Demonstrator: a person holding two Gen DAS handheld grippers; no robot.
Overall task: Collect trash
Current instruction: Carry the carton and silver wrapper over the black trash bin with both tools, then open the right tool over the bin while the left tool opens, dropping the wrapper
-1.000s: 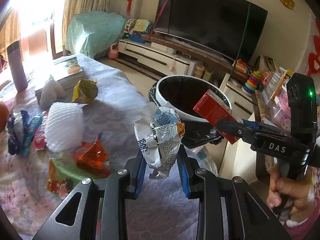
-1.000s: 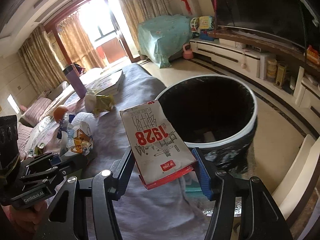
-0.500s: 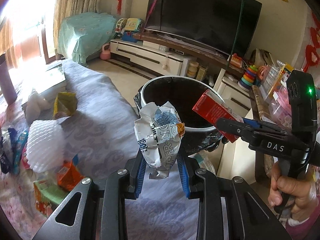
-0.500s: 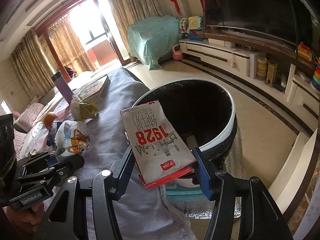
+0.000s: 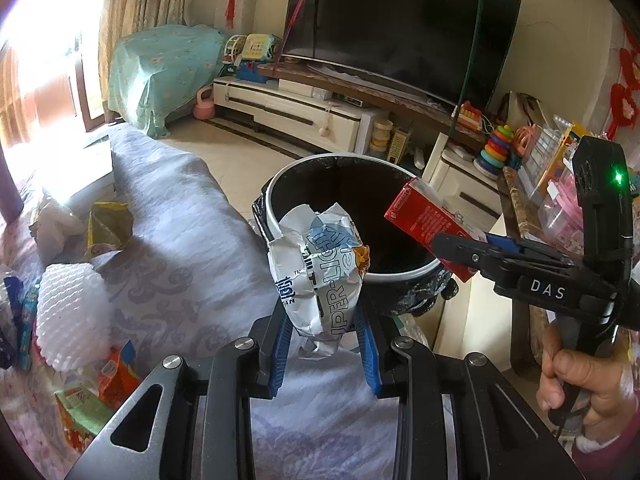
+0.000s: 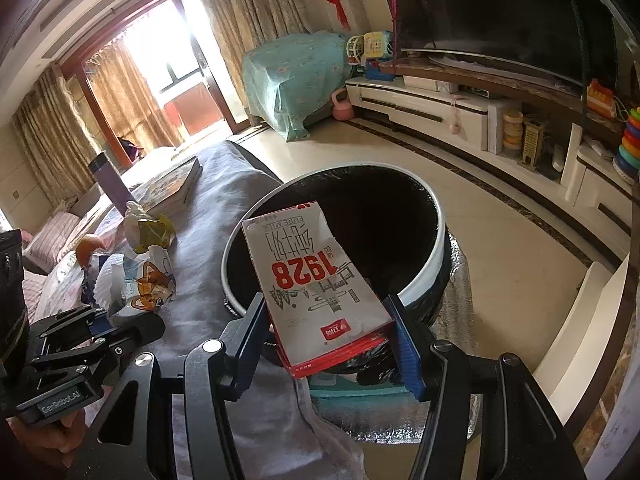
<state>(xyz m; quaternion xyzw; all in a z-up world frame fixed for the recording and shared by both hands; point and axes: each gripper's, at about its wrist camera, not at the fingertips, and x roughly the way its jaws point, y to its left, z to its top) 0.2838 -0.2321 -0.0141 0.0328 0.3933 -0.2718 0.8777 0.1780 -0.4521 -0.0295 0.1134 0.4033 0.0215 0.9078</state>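
Left wrist view: left gripper (image 5: 323, 334) clamped on crumpled glossy snack bag (image 5: 318, 268), held upright beside the round white-rimmed trash bin (image 5: 276, 216)
Right wrist view: right gripper (image 6: 328, 336) clamped on flattened rectangular milk carton (image 6: 312, 280), its far end tilted over the black-lined bin (image 6: 438, 240)

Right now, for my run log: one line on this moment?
left gripper: shut on wrapper | right gripper: shut on carton | both near bin
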